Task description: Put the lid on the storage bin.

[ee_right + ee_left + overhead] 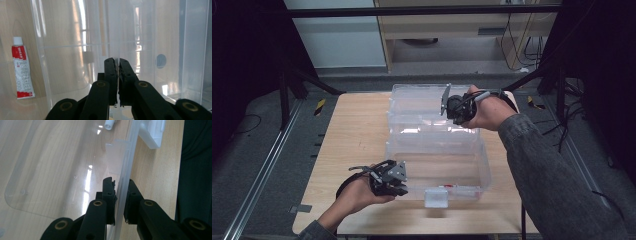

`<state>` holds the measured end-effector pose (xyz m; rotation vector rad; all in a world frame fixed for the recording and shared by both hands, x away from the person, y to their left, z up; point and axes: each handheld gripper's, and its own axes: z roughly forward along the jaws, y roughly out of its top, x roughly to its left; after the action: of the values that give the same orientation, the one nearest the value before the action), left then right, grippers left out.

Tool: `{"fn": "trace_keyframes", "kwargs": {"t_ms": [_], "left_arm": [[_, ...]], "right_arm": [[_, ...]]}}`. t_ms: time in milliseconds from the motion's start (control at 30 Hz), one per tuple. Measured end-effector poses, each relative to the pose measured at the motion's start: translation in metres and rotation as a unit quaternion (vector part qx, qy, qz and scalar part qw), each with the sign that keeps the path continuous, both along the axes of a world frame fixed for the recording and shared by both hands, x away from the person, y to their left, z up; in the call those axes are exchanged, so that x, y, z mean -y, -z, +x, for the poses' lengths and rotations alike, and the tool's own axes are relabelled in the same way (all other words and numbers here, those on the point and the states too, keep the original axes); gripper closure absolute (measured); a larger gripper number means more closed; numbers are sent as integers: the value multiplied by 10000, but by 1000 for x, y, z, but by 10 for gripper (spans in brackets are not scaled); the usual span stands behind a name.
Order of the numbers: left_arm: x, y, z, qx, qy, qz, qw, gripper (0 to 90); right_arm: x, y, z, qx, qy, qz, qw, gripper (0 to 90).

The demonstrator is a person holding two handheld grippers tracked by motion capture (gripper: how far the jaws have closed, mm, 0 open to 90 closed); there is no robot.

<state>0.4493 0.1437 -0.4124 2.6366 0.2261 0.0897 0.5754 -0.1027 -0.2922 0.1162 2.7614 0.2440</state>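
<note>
Bin (437, 150) wall straddled by parted left tool (121, 185) | right tool (117, 61) clamps far wall | tube (23, 71) inside.

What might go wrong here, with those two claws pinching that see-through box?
The right gripper pinches only a thin clear edge of the lid, which might slip free and drop. The left gripper straddles the box wall with a gap, so the box might shift and jolt the tube inside.
</note>
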Motion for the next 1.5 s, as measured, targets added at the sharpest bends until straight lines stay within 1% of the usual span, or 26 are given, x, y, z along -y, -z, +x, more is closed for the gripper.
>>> {"fn": "trace_keyframes", "kwargs": {"t_ms": [67,233,267,367,433,467,733,800,833,867,900,933,967,1000,1033,1100,1133,1167,1200,1233,1267,1300,1333,1400,1433,1500], "left_arm": [[1,-1,-1,64,-31,17,10000,810],[1,0,-1,146,-82,38,9999,808],[1,-1,-1,161,-89,56,9998,807],[2,0,-2,172,-102,84,9998,807],[2,1,-2,176,-104,109,9997,807],[2,1,-3,193,-114,110,9997,805],[2,2,-3,177,-189,83,9996,801],[2,2,-3,154,-231,114,9996,799],[2,2,-4,93,-321,47,9994,799],[2,3,-4,90,-332,40,9994,798],[2,3,-4,90,-332,40,9994,798],[3,3,-5,56,-416,34,9991,798],[3,3,-4,66,-413,13,9991,797],[4,2,-2,143,-307,44,9994,797],[6,3,-2,127,-436,7,9990,799],[7,3,-1,122,-463,-13,9989,799],[8,3,2,175,-405,23,9990,799],[9,4,2,139,-492,-27,9987,800],[8,4,2,134,-498,-29,9987,799],[8,3,4,160,-450,-3,9989,797],[8,4,4,174,-427,-27,9989,796],[8,4,4,177,-459,-46,9988,796],[8,4,4,188,-429,-42,9989,796],[8,4,4,171,-455,-46,9988,796],[8,3,5,245,-395,-28,9989,795],[8,4,4,253,-400,-31,9989,794]], "right_arm": [[0,-1,-2,8,-15,10,10000,874],[0,-2,-4,-8,-4,23,10000,880],[-1,-3,-7,-3,0,11,10000,882],[-1,-4,-12,2,-39,84,10000,884],[-1,-5,-13,7,-64,76,10000,885],[-2,-7,-17,10,-73,91,9999,887],[-3,-9,-26,39,-182,65,9998,888],[-3,-10,-29,19,-196,53,9998,889],[-2,-11,-32,3,-213,65,9998,889],[-2,-11,-32,2,-232,65,9997,888],[-3,-12,-33,6,-230,31,9997,888],[-3,-12,-33,6,-230,31,9997,888],[-3,-11,-32,12,-232,43,9997,887],[-2,-11,-29,13,-181,18,9998,885],[-1,-10,-27,28,-143,53,9999,884],[-1,-10,-24,49,-123,43,9999,883],[-1,-10,-22,86,-99,85,9999,883],[0,-10,-20,113,-88,87,9999,882],[0,-10,-20,115,-73,101,9999,883],[0,-10,-21,118,-100,97,9998,885],[0,-10,-22,123,-111,86,9998,886],[0,-10,-24,140,-135,95,9998,887],[0,-10,-27,153,-170,108,9997,887],[0,-10,-32,191,-205,120,9995,888],[1,-10,-34,205,-207,140,9995,888],[2,-9,-40,244,-230,142,9993,888]]}}
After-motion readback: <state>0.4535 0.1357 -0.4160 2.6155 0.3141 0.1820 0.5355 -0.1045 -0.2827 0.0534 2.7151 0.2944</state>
